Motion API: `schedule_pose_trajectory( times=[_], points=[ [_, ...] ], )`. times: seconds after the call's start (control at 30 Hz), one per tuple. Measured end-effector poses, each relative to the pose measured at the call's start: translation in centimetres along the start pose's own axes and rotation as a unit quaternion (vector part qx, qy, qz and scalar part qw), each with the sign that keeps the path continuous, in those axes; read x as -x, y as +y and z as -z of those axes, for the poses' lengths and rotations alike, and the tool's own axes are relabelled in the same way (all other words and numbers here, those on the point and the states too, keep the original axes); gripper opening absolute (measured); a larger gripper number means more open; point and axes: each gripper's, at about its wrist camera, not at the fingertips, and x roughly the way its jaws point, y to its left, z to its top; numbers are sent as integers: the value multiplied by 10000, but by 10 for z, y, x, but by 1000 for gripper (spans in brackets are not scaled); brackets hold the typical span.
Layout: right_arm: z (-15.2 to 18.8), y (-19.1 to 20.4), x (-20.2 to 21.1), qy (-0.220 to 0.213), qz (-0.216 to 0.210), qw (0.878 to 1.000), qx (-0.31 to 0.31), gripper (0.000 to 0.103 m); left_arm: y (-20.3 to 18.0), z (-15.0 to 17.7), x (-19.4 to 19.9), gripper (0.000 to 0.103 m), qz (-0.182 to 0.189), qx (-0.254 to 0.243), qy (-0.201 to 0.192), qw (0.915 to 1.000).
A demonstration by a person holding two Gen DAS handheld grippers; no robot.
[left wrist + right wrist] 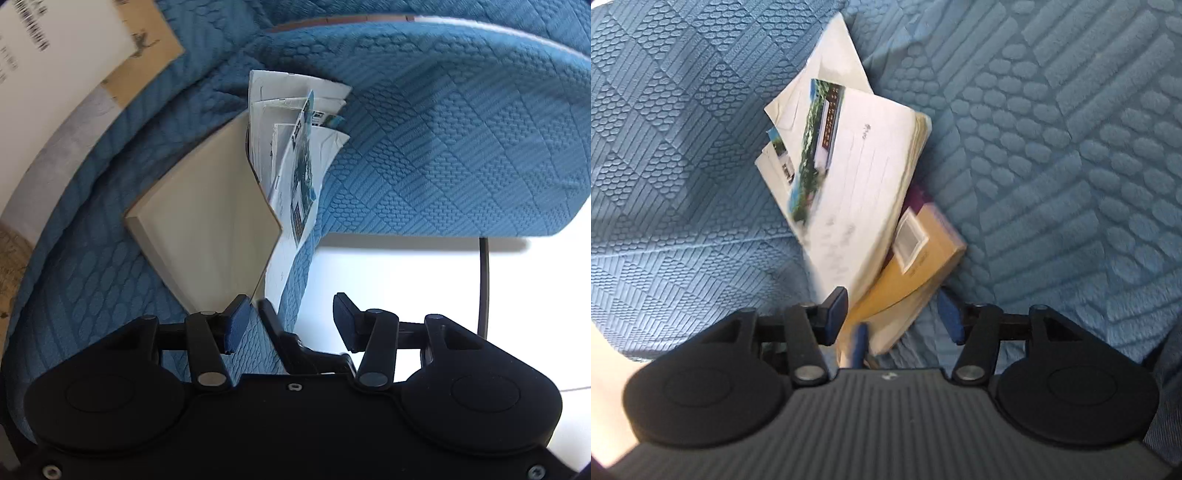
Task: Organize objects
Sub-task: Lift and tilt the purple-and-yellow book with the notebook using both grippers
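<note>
Left wrist view: left gripper (291, 325) low over the blue quilted cover (443, 147), jaws parted about halfway. Nothing pressed between the pads (236, 325); left pad just beside the near corner of the pale book (207, 221), right pad over bare white floor (388, 266). Between them, a dark finger-like part, probably of the other tool; identity uncertain. Book lying flat on the cover, a sheaf of envelopes (295, 147) standing out of its far edge. More paper and brown card (110, 44) at upper left, well apart.

Right wrist view: right gripper (894, 317) pointing down at the same pile, jaws about half open. Envelopes (849, 177) fanned on top, one with a green printed strip; yellow book (923, 258) beneath, a purple edge showing above it. Near corner of the pile lying between the pads, close to the left pad (836, 317), clear of the right one. No firm pinch visible; motion blur hides contact.

Step in hand, as judged: gathering loose mail and books on the sofa, grip either just released or about to be taken. Next move: squaring the envelopes against the book, then closing on the whole stack near its corner. Risk: thin envelopes sliding out of a loose grip.
</note>
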Motion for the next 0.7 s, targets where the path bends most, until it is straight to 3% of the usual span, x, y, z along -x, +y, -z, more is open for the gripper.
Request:
schedule_pose_trajectory(
  times=[0.1, 0.17, 0.23, 0.27, 0.33, 0.4, 0.57, 0.7],
  points=[
    [-1, 0, -3, -48, -21, 10000, -17, 57, -3, 0, 1, 47, -154, -165, -86, 9997],
    [0, 3, -3, -89, 2, 9999, 88, 56, 2, -1, 1, 37, 108, 3, -17, 9999],
    [1, 5, -3, -124, 38, 9998, 117, 54, 3, -3, 1, 36, 334, 128, 32, 9994],
    [1, 5, -3, -138, 67, 9998, 106, 49, 1, -2, 3, 36, 295, 48, 2, 9996],
    [0, 5, -3, -141, 216, 9996, 112, 25, -1, -1, 5, 36, 97, -116, -39, 9999],
    [-2, 3, -3, -117, 378, 9992, 101, 16, 3, 1, 6, 36, -58, -141, -44, 9999],
    [-5, 14, -3, -114, 520, 9974, 496, 16, 18, 4, 8, 40, -351, 23, -67, 9994],
    [-12, 18, 5, -204, 359, 9978, 520, 16, 24, -1, 7, 48, -349, 175, -137, 9991]
  ],
)
